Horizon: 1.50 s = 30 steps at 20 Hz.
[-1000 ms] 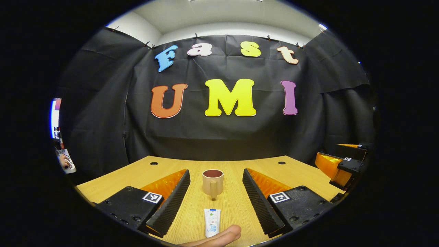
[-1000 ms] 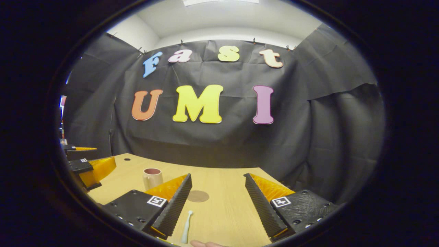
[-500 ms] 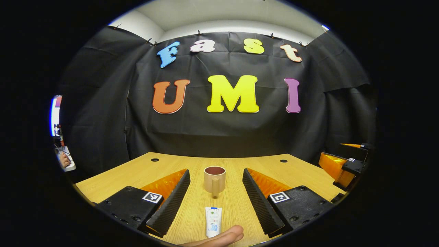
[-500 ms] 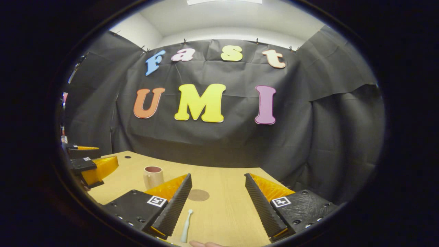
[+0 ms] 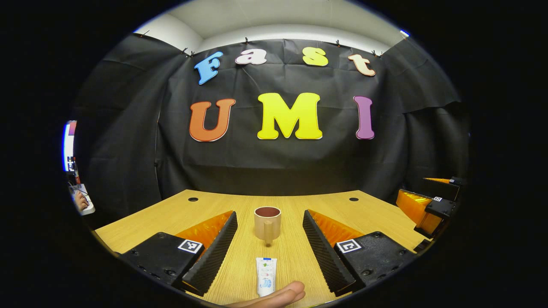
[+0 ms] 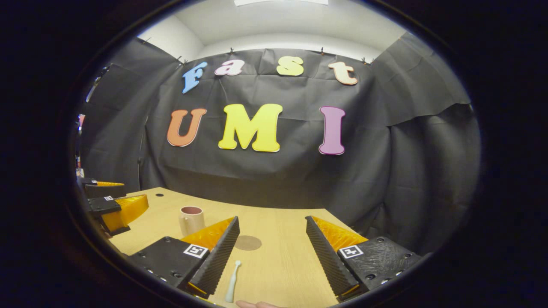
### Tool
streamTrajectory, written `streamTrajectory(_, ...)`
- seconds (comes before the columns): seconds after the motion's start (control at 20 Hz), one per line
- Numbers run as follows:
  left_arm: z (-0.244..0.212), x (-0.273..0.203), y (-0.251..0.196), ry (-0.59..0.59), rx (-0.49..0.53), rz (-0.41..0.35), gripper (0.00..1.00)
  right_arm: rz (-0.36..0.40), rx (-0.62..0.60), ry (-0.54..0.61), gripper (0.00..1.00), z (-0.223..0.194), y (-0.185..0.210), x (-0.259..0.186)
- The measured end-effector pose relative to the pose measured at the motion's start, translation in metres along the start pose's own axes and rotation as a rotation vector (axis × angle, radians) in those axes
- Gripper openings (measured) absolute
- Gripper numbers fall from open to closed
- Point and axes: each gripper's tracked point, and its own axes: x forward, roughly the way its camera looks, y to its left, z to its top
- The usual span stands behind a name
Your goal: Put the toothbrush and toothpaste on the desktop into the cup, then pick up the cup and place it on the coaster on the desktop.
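In the left gripper view a tan cup [image 5: 267, 223] with a dark red inside stands upright on the wooden desk [image 5: 171, 218], its handle facing me. A white toothpaste tube [image 5: 266, 276] lies flat nearer to me, partly under a fingertip [image 5: 278, 296]. My left gripper [image 5: 269, 218] is open, with cup and tube lying in line between its fingers. In the right gripper view a pale toothbrush [image 6: 232, 281] lies on the desk beside the left finger of my open right gripper [image 6: 271, 223]. A round brown coaster [image 6: 248, 242] sits beyond it, and the cup [image 6: 191, 218] stands farther left.
The right gripper [image 5: 426, 205] shows at the right edge of the left gripper view, and the left gripper [image 6: 111, 203] at the left edge of the right gripper view. Two cable holes [image 5: 192, 199] sit near the desk's far edge. A fingertip [image 6: 257, 304] shows at the bottom.
Both views have tilted very slightly, so the cup and coaster sit a little higher in frame. Nothing on the desk has moved and both grippers stay open.
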Motion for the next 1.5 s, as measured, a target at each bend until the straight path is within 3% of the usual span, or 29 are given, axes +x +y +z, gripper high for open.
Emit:
streamTrajectory(1.15,-0.037,0.002,-0.005,0.125,-0.011,-0.015,0.98,0.002,-0.011,0.017,0.95,-0.007,0.004,0.001)
streamTrajectory(1.5,-0.085,-0.001,-0.003,0.294,-0.018,-0.013,0.98,-0.006,-0.02,0.011,0.95,-0.006,0.001,0.002)
